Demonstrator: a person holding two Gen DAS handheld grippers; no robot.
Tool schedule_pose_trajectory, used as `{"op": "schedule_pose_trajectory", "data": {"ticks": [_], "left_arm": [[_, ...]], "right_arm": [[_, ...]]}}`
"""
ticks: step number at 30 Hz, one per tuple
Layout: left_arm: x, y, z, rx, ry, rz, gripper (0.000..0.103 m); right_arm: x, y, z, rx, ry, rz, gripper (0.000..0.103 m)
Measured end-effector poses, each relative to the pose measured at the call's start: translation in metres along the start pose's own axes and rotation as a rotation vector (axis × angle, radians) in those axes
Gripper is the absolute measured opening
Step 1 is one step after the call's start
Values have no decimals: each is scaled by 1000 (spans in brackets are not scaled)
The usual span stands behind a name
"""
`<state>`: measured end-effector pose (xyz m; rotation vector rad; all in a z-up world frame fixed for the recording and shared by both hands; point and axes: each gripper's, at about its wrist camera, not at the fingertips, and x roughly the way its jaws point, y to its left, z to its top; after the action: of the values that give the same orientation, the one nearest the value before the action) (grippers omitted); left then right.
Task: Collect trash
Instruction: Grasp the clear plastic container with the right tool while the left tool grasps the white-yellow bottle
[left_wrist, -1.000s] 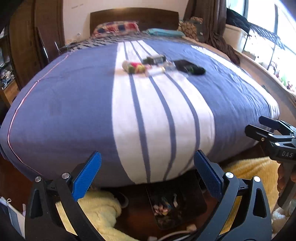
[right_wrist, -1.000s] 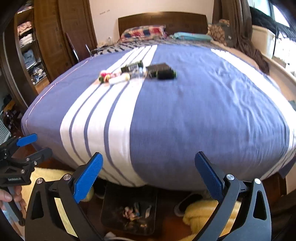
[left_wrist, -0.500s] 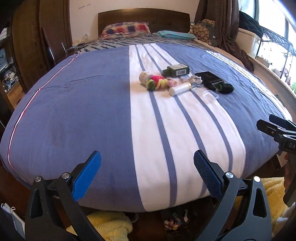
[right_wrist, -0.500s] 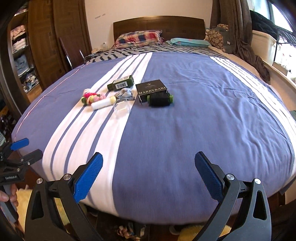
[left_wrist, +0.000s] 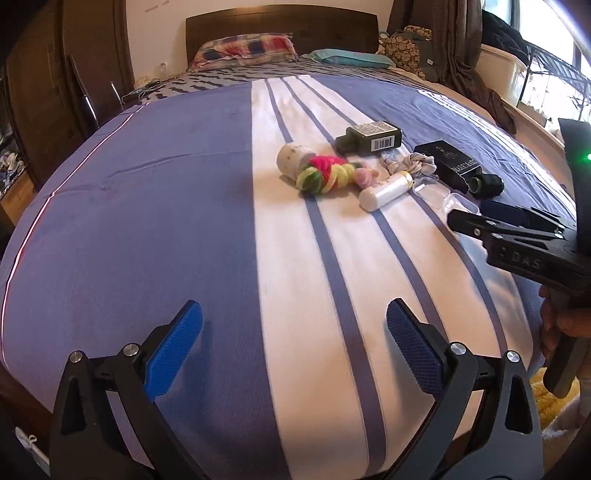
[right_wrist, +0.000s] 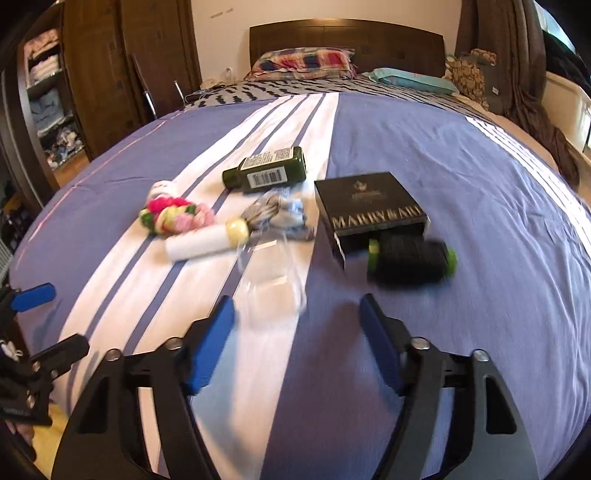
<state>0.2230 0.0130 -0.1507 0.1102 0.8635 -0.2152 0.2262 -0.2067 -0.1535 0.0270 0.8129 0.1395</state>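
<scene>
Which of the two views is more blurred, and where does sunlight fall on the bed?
Right wrist view: more motion blur, clearest on the black spool and clear plastic case. Left wrist view: sharper; warm sunlight on the white stripes of the bedspread. Both views bend the bed, a fisheye effect.

A dark green flat bottle with a barcode label, a white cylinder with a yellowish cap, a clear plastic container, a black lettered box and a black roll with green ends lie clustered mid-bed, the bottle farthest.
</scene>
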Motion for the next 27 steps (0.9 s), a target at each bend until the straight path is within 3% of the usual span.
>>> {"op": "schedule_pose_trajectory", "data": {"ticks": [1,5,16,22,27], "left_arm": [[3,-1,3,4,2,-2,95],[18,-11,16,17,10,-34,94],[61,-45,56,79,18,-155,74],[82,-57,78,104,34,-178,71],[83,-69,82,136,37,-185,46]], "right_arm": [[2,-1,2,-1,0,4,62],[6,2,9,-31,5,12,39],[-28,-19,-2,10,-30,46,38],[-41,-36,-12,52,-32,43,39],[-45,-41,-14,66,-35,28,38]]}}
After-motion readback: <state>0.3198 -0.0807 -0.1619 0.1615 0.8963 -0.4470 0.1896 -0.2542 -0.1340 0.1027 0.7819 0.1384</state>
